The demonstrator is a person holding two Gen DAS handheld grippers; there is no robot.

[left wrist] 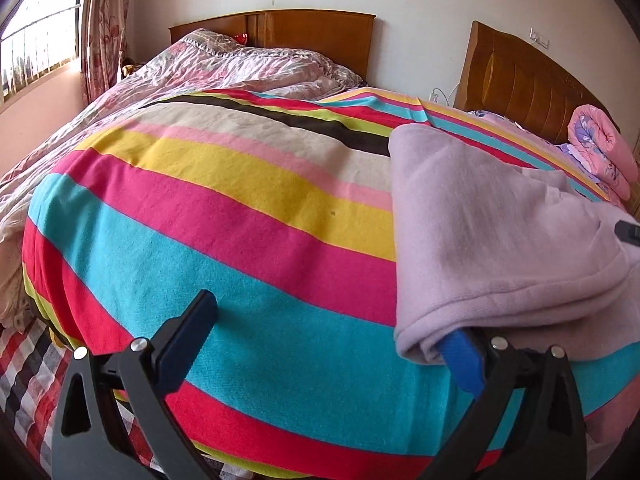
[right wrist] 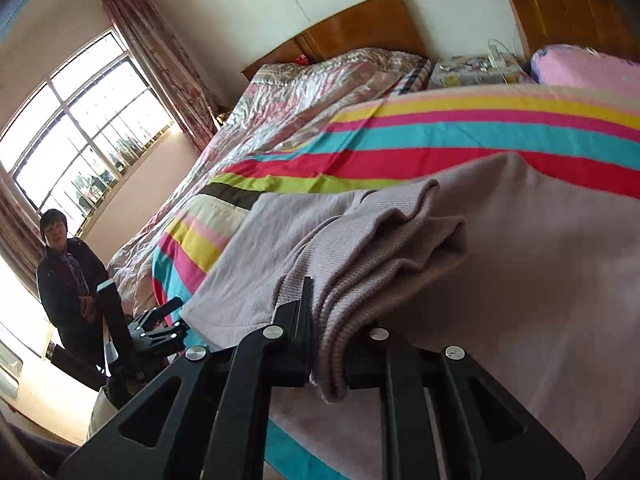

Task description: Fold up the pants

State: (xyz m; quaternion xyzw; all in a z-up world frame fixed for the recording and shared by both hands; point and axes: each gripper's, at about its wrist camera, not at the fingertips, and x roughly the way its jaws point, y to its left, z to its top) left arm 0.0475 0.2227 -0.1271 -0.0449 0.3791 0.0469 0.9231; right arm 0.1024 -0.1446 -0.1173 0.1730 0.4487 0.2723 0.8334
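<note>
The lilac pants [left wrist: 500,240] are spread on a striped blanket [left wrist: 240,208] that covers the bed, toward the right side of the left wrist view. In that view, the left gripper [left wrist: 332,332] is seen with its jaws standing wide apart; one finger [left wrist: 188,332] is held over bare blanket, while the blue-padded finger [left wrist: 460,356] is tucked under the near edge of the pants, so nothing is clamped. In the right wrist view, the right gripper [right wrist: 332,340] is clenched on a ribbed hem of the pants [right wrist: 360,264], and a bunched fold of the fabric is raised above the flat layer beneath it. A wooden headboard [left wrist: 316,36] and a crumpled floral quilt [left wrist: 240,68] are seen beyond the blanket. A person in dark clothing [right wrist: 68,272] is seen standing near the window [right wrist: 76,120].
</note>
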